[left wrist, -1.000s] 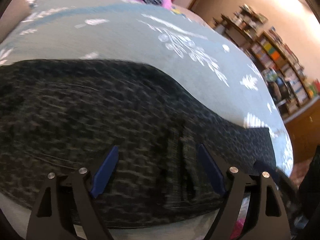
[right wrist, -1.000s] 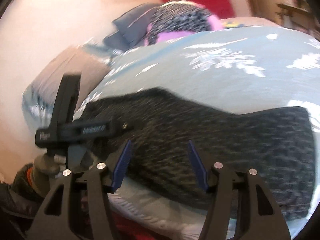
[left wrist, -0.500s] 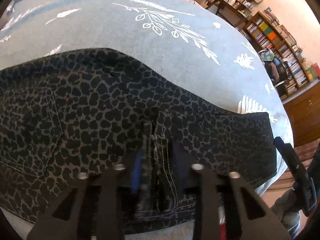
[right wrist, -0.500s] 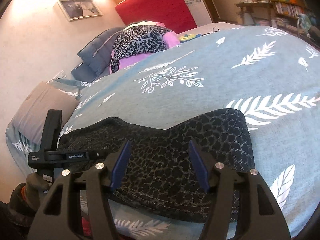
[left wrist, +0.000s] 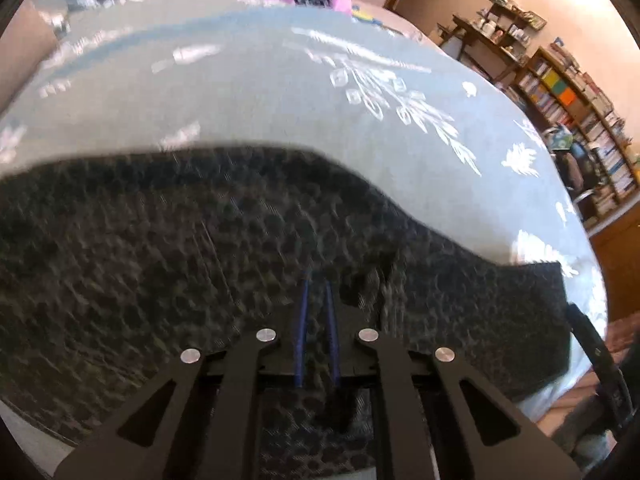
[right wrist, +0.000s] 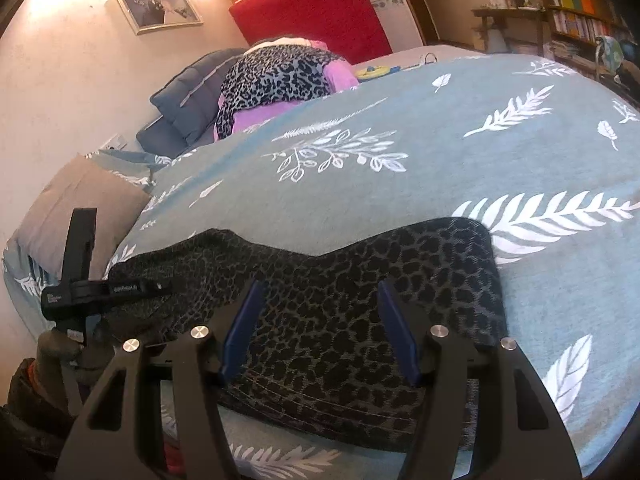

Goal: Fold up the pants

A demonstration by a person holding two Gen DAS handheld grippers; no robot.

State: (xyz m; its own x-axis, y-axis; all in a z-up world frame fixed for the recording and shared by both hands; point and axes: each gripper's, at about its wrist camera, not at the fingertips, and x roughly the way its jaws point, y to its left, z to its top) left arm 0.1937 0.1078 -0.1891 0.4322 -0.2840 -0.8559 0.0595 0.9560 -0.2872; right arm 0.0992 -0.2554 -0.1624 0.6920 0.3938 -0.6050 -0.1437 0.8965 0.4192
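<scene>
Dark leopard-print pants [left wrist: 160, 260] lie spread across the near side of the bed. My left gripper [left wrist: 316, 280] points down at them, its blue pads [left wrist: 301, 320] drawn almost together on a pinched fold of the fabric near the middle of the near edge. In the right wrist view the pants [right wrist: 360, 280] end on the right in a straight hem. Over that end, near the bed's front edge, my right gripper [right wrist: 320, 286] hangs open with cloth under its jaws and no grip on it. The left gripper [right wrist: 80, 292] shows at that view's left edge.
The bed cover [right wrist: 400, 184] is grey-green with white leaf prints. A heap of leopard and pink clothes [right wrist: 276, 76] and blue pillows [right wrist: 188, 96] lie at the head, below a red headboard [right wrist: 312, 4]. Bookshelves [left wrist: 580, 120] stand beyond the bed's right side.
The left jaws went from wide open to shut on a fold of the pants. The right gripper slid along the pants toward their right end, staying open.
</scene>
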